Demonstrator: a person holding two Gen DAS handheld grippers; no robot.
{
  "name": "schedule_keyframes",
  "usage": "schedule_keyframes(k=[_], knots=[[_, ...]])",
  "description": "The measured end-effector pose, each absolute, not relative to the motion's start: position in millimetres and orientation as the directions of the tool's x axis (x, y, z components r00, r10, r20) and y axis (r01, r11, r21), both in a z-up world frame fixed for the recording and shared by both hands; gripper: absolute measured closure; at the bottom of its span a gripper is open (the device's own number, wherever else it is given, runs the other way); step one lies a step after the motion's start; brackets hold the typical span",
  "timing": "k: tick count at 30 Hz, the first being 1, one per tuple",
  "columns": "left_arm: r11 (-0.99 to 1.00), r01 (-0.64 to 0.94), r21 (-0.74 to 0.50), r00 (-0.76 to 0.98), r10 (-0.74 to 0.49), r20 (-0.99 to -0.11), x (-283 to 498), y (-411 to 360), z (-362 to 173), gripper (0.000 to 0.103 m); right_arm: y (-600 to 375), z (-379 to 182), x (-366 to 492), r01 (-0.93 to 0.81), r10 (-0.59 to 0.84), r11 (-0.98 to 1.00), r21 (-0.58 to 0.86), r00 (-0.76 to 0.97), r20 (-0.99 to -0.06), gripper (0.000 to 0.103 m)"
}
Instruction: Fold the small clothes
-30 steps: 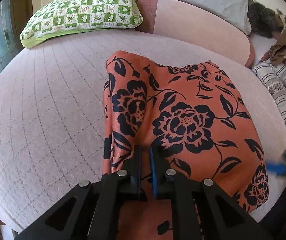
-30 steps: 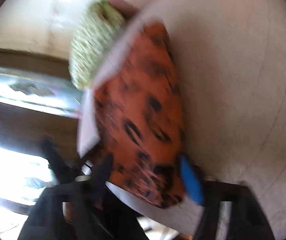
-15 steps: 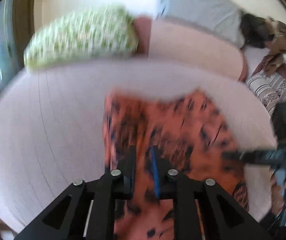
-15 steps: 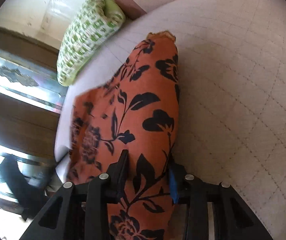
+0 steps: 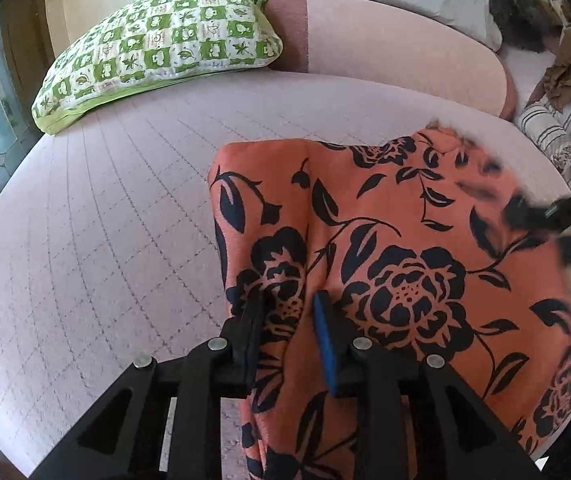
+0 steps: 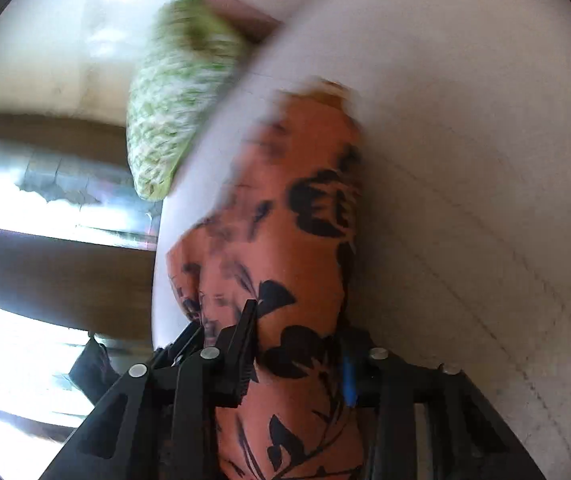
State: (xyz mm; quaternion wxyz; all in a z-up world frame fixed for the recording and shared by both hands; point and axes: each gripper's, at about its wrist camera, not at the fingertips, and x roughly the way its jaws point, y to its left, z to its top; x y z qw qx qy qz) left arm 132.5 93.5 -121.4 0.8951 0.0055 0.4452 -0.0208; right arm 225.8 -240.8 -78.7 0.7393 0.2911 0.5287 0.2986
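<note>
An orange garment with a black flower print (image 5: 385, 240) lies folded on the pale pink quilted bed (image 5: 105, 240). My left gripper (image 5: 287, 312) is over its near left edge, jaws a little apart with a fold of cloth rising between them. My right gripper (image 6: 297, 344) shows in its own blurred view with the garment (image 6: 285, 248) passing between its parted jaws. It also shows blurred in the left wrist view (image 5: 541, 224) over the garment's right edge.
A green and white checked pillow (image 5: 157, 44) lies at the bed's far left, with a pink bolster (image 5: 385, 44) behind the garment. Striped cloth (image 5: 549, 128) and a brown heap (image 5: 565, 68) sit at the far right. A window (image 6: 25, 208) is to the left.
My left jaws have parted wider over the garment's edge. My right gripper swung over the garment and now has cloth between its jaws. The garment's right side has shifted.
</note>
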Motion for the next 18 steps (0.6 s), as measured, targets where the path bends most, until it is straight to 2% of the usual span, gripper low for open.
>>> schedule_keyframes(k=[2, 4, 6, 8, 10, 12, 13, 14, 15, 18], knots=[[0.999, 0.043, -0.019, 0.607, -0.041, -0.794, 133, 97, -123, 0.075, -235, -69, 223, -0.161, 0.74, 0.663, 0.731, 0.291, -0.607, 0.071], [0.999, 0.045, -0.026, 0.608, -0.048, -0.792, 133, 95, -122, 0.075, -238, -98, 233, -0.07, 0.678, 0.726, 0.684, 0.241, -0.695, 0.068], [0.999, 0.04, -0.032, 0.609, -0.05, -0.791, 133, 96, -122, 0.075, -250, -111, 233, 0.008, 0.718, 0.673, 0.74, 0.237, -0.655, 0.048], [0.998, 0.037, -0.045, 0.61, -0.058, -0.79, 133, 97, -123, 0.075, -255, -103, 229, 0.014, 0.726, 0.655, 0.756, 0.27, -0.633, 0.027], [0.998, 0.04, -0.04, 0.61, -0.056, -0.79, 135, 98, -123, 0.075, -259, -91, 234, 0.004, 0.712, 0.653, 0.757, 0.337, -0.616, 0.019], [0.998, 0.04, -0.047, 0.612, -0.061, -0.789, 135, 100, -124, 0.075, -266, -92, 248, 0.055, 0.697, 0.64, 0.766, 0.378, -0.61, 0.017], [0.998, 0.038, -0.055, 0.612, -0.067, -0.788, 136, 102, -125, 0.075, -265, -101, 258, 0.083, 0.701, 0.628, 0.774, 0.371, -0.609, 0.018], [0.997, 0.039, -0.061, 0.61, -0.072, -0.789, 137, 103, -124, 0.075, -259, -112, 266, 0.101, 0.73, 0.606, 0.789, 0.323, -0.602, 0.041], [0.996, 0.039, -0.076, 0.609, -0.084, -0.789, 138, 106, -124, 0.075, -255, -116, 274, 0.096, 0.749, 0.599, 0.795, 0.283, -0.599, 0.073], [0.986, 0.045, -0.16, 0.607, -0.154, -0.779, 136, 120, -118, 0.075, -232, -90, 269, -0.014, 0.648, 0.733, 0.68, 0.319, -0.692, 0.075]])
